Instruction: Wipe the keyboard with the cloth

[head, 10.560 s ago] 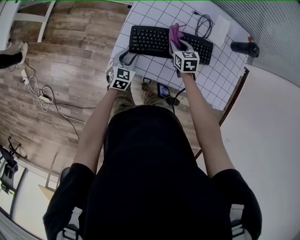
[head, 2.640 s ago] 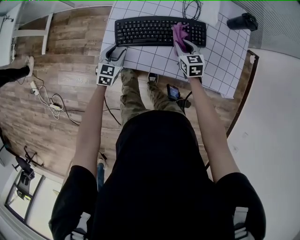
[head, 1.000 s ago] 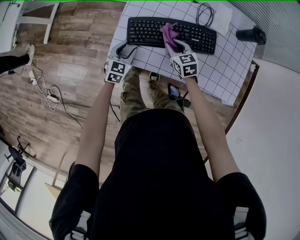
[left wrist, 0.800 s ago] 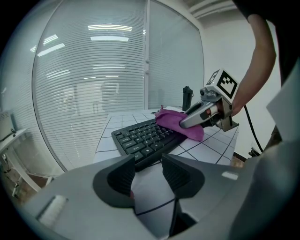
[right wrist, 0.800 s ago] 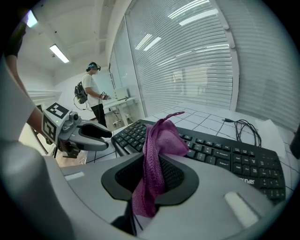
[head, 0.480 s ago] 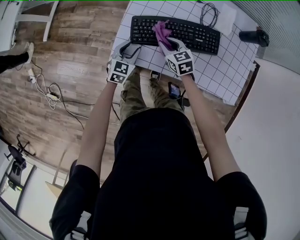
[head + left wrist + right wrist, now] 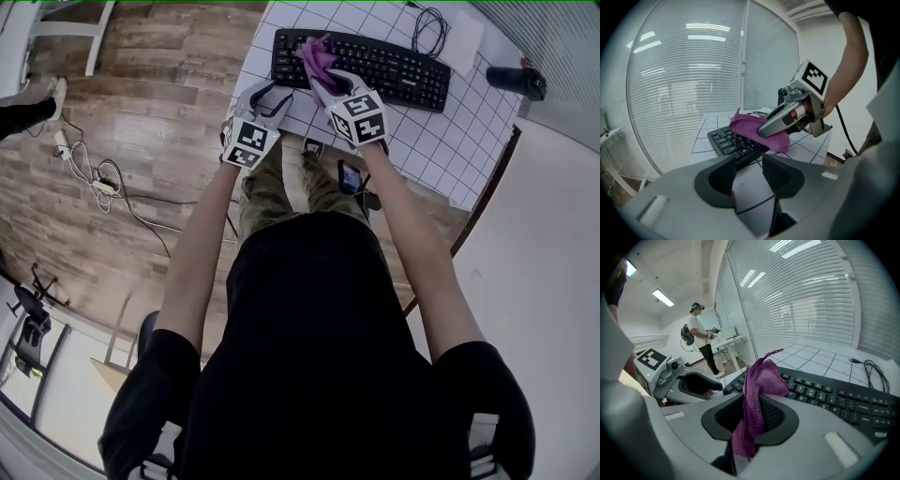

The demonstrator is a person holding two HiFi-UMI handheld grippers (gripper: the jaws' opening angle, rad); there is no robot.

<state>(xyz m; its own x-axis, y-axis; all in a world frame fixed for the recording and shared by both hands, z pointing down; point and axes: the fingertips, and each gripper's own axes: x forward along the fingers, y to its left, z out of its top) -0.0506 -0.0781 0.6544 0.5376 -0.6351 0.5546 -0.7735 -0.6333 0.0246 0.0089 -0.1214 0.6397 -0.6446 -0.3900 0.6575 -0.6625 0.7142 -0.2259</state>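
In my head view, the right gripper [image 7: 319,79] has its jaws clamped on the purple cloth [image 7: 315,56], which lies on the left end of the black keyboard [image 7: 398,69] on the gridded table [image 7: 441,141]. The white print at the keyboard's right end is too small for me to read. The left gripper [image 7: 271,99] sits near the table's front edge, just beside the keyboard's left end. In my left gripper view, the jaws stand apart with only tabletop between them. In my right gripper view, the cloth is pinched between closed jaws, its tuft over the keys; the keyboard's logo [image 7: 880,433] is blurred, and a person [image 7: 700,338] stands far behind.
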